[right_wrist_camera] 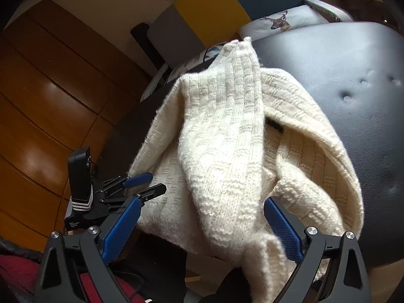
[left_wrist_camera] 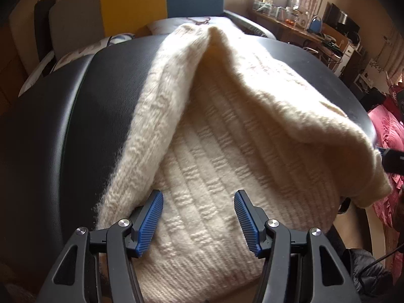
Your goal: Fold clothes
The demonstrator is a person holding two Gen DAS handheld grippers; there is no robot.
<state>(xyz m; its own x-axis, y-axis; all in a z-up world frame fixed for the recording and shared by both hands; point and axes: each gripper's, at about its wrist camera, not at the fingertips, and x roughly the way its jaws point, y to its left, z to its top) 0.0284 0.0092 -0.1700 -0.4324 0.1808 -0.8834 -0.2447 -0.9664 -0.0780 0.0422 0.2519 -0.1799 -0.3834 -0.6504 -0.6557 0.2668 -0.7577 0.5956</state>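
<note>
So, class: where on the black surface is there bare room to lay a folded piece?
Free: the black surface left of the cream sweater, and its dimpled stretch toward the deer-print cushion. The sweater crowds the middle.

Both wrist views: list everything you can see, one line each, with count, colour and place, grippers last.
sweater: one, cream knit, partly folded on the dark surface, one flap raised.
padded surface: one, black, under the sweater.
panels: three, grey, yellow and blue, behind the surface.
deer-print pillow: one, pale grey, far edge of the surface.
wooden cabinet: one, brown, left side in the right wrist view.
cluttered desk: one, brown, by the window.
pink bedding: one, far right.
left gripper: one, black with blue pads, open over the sweater.
right gripper: one, same colours, open around a sweater fold.
</note>
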